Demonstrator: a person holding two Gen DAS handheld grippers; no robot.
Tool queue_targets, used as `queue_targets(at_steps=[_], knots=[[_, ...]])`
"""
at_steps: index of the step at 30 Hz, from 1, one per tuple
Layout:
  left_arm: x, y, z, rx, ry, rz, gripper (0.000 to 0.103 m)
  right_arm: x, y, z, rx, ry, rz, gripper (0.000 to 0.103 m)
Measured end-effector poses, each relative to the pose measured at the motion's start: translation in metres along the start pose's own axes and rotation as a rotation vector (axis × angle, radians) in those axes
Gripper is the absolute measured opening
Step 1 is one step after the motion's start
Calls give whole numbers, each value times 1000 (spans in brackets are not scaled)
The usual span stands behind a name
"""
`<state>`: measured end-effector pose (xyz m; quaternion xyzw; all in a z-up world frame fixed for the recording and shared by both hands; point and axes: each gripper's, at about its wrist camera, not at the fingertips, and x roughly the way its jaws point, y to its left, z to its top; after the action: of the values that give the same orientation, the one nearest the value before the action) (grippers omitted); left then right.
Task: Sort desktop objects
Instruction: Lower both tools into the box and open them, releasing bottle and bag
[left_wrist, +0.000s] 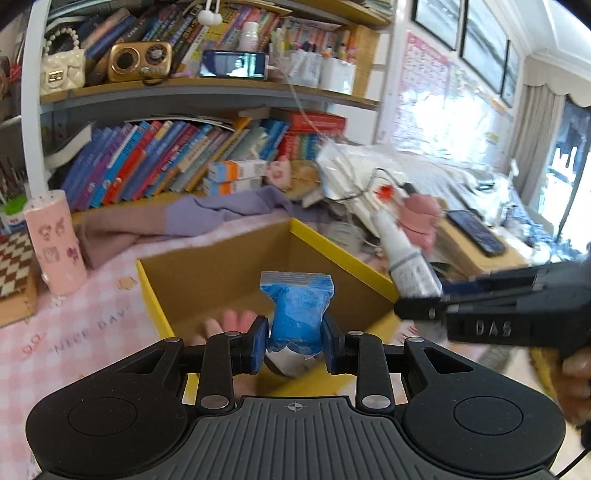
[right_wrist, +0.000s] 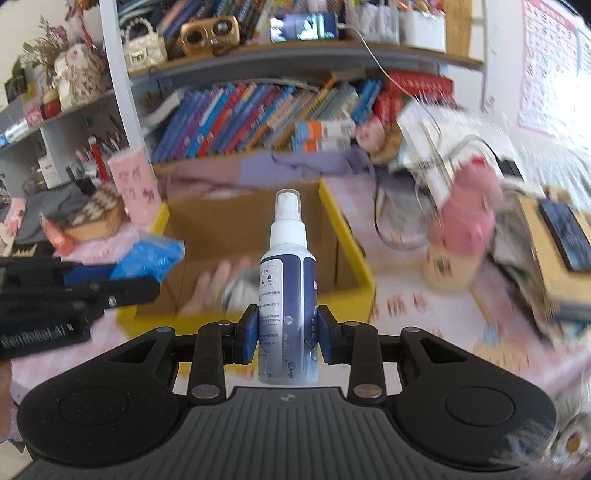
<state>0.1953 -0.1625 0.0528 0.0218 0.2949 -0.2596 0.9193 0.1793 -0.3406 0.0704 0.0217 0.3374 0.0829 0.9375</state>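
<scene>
My left gripper (left_wrist: 295, 341) is shut on a small blue plastic bag (left_wrist: 295, 314), held over the near edge of an open cardboard box (left_wrist: 236, 266) with yellow outer walls. My right gripper (right_wrist: 287, 334) is shut on a white and dark blue spray bottle (right_wrist: 288, 288), upright with its nozzle away from me, in front of the same box (right_wrist: 347, 243). In the left wrist view the right gripper (left_wrist: 421, 295) comes in from the right with the spray bottle (left_wrist: 406, 258) over the box's right wall. In the right wrist view the left gripper (right_wrist: 122, 284) holds the blue bag (right_wrist: 147, 258) at the box's left wall.
A pink hand-shaped object (left_wrist: 229, 321) lies inside the box. A pink cylinder (left_wrist: 55, 240) stands left of it on the pink checked cloth. To the right lie a paper pile, a pink-lidded cup (right_wrist: 458, 240) and a dark phone (left_wrist: 476, 230). Bookshelves stand behind.
</scene>
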Motion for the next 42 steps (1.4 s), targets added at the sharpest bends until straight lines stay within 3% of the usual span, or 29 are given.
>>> queue_targets(at_steps=[7, 16, 24, 28, 31, 36, 42], knots=[[50, 8, 12, 13, 45, 122, 29, 59, -11, 46, -84, -16, 62, 30], [101, 15, 11, 52, 157, 213, 29, 140, 5, 46, -178, 127, 105, 30], [116, 17, 3, 45, 196, 263, 29, 169, 9, 44, -205, 182, 111, 30], [108, 11, 4, 63, 140, 291, 33, 170, 7, 46, -213, 166, 108, 31], [97, 5, 6, 79, 88, 300, 53, 165, 6, 51, -212, 123, 106, 33], [70, -5, 11, 88, 0, 306, 59, 146, 4, 58, -187, 68, 135, 37], [26, -6, 9, 46, -72, 342, 75, 112, 5, 57, -178, -10, 161, 44]])
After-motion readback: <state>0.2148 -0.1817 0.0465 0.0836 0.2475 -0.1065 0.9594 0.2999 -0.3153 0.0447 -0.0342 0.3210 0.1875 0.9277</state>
